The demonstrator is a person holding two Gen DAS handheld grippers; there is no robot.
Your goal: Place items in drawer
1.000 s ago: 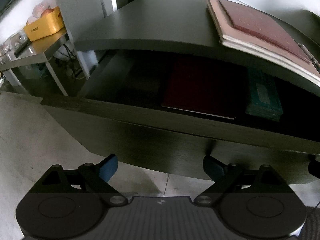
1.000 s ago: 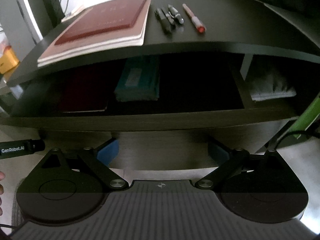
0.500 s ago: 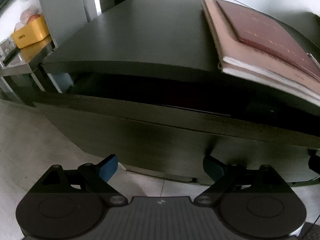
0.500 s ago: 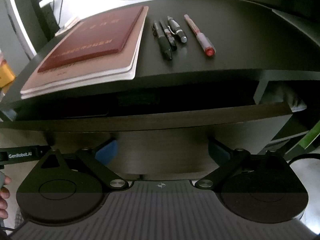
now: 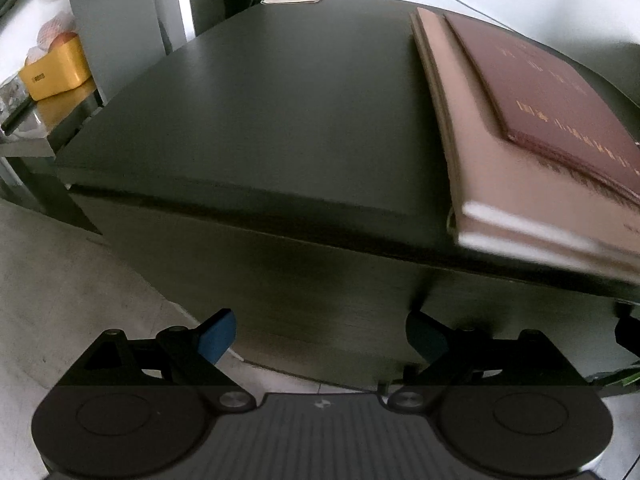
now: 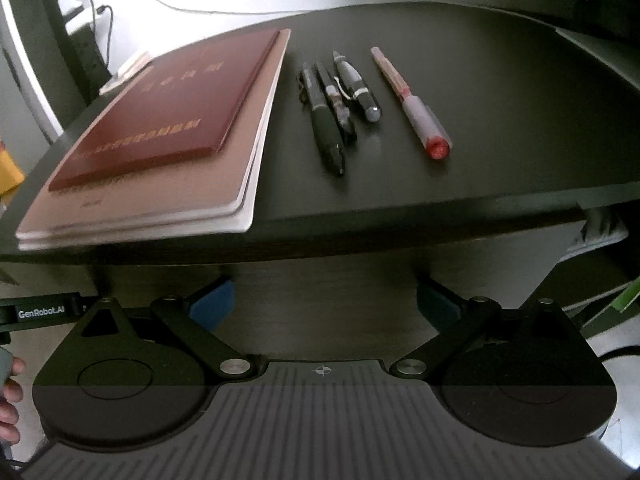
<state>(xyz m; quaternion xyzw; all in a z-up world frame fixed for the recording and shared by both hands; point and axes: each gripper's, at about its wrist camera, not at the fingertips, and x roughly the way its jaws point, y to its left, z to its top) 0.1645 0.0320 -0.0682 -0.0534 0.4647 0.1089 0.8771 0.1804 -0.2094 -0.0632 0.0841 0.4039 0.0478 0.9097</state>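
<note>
The dark desk's drawer front (image 5: 320,280) sits flush under the desk top, and nothing inside it shows. My left gripper (image 5: 320,334) is open and empty, its blue pads close against that front. My right gripper (image 6: 324,304) is likewise open and empty at the drawer front (image 6: 320,280). Whether the pads touch the wood I cannot tell. On the desk top lies a maroon book (image 6: 172,108) on tan notebooks (image 6: 140,204). To its right lie three dark pens (image 6: 328,120) and a red-capped marker (image 6: 416,108). The left wrist view shows the same maroon book (image 5: 560,92).
A yellow box (image 5: 56,72) stands on a metal side table at the left. Right of the drawer is an open shelf with papers (image 6: 600,228). A person's fingers (image 6: 10,400) show at the lower left. Pale floor (image 5: 60,280) lies below the desk.
The drawer was open with a maroon book and a teal box inside. It has slid in under the desk top, and both grippers have moved forward with its front.
</note>
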